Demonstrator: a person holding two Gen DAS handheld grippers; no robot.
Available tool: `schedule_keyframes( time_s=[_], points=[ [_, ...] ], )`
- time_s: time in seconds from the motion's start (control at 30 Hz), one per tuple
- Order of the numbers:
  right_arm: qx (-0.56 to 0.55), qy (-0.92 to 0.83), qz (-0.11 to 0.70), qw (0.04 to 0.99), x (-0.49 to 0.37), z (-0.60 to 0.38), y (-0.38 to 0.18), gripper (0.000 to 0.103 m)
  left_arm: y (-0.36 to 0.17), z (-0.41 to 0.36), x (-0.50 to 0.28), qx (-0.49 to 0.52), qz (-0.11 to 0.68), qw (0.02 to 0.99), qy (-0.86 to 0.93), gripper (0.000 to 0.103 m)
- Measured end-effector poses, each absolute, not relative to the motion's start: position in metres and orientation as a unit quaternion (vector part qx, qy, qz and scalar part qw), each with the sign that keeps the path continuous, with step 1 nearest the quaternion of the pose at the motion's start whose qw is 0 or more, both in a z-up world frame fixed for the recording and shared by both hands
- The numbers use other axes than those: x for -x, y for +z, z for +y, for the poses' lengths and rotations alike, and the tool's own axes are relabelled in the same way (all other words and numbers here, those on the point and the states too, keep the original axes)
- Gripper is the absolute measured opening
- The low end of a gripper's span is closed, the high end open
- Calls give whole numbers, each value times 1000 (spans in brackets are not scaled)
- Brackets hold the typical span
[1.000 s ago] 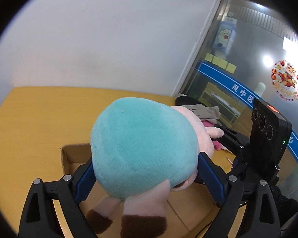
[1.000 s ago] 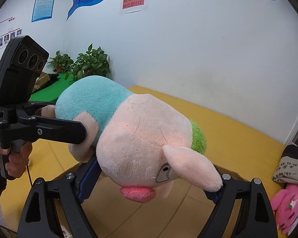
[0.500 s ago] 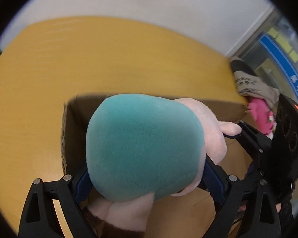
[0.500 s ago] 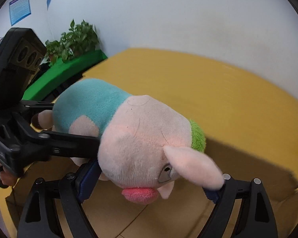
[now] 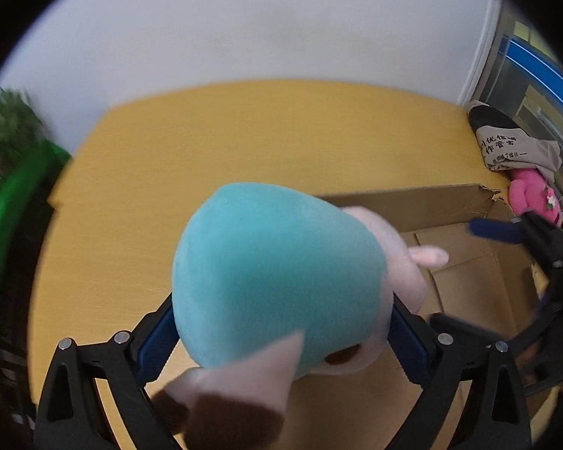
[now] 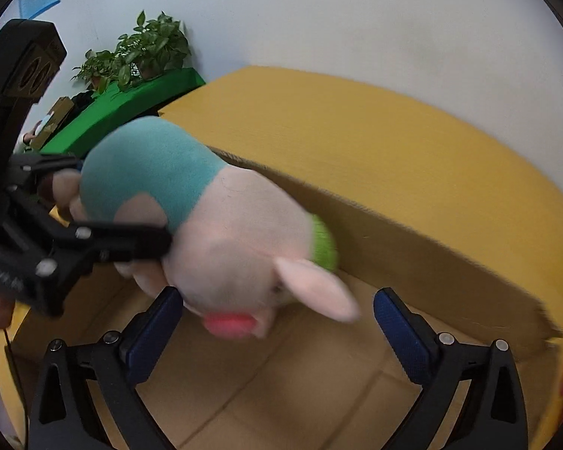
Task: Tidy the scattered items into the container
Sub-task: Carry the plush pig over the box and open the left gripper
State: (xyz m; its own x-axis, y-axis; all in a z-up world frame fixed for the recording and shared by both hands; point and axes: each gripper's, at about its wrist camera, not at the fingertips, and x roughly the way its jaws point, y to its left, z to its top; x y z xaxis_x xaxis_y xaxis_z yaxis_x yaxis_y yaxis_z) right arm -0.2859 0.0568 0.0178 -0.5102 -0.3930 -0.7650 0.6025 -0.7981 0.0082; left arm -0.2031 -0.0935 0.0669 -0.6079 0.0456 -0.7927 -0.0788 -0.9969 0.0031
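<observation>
The plush pig [image 5: 277,277] hangs over the open cardboard box [image 6: 413,247], its teal body between the blue pads of the left gripper [image 5: 281,333], whose jaws are opening; the pads seem to touch its sides, though blur makes that uncertain. The right gripper [image 6: 277,315] is spreading wide too, with the pig's pink head just ahead of its left pad and the right pad standing clear of the ear.
</observation>
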Motion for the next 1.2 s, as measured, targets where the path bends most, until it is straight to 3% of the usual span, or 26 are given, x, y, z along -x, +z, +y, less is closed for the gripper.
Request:
schedule_keyframes(
  time_s=[0.1, 0.2, 0.4, 0.63, 0.83, 0.9, 1.0, 1.2],
  points=[
    [-356, -880, 117, 291, 247, 79, 56, 103, 79, -93, 183, 408, 20, 50, 911, 101],
    [-339, -897, 73, 274, 227, 96, 76, 103, 67, -95, 188, 432, -31, 84, 897, 100],
    [-419, -862, 46, 281, 228, 107, 33, 103, 54, -103, 204, 450, -114, 123, 877, 95],
    [-454, -818, 6, 354, 247, 86, 6, 103, 81, -101, 229, 439, -107, 128, 883, 95],
    [-484, -782, 102, 380, 261, 6, -28, 102, 105, -110, 184, 405, -88, 138, 899, 95],
    [-502, -759, 88, 404, 267, -5, -46, 101, 95, -116, 160, 416, -70, 133, 897, 95],
    [-487, -767, 98, 407, 270, -14, -40, 92, 69, -120, 127, 450, -65, 132, 881, 95],
    [-417, -790, 270, 360, 272, -44, -20, 88, 36, -116, 91, 481, -65, 143, 863, 95]
  ],
)
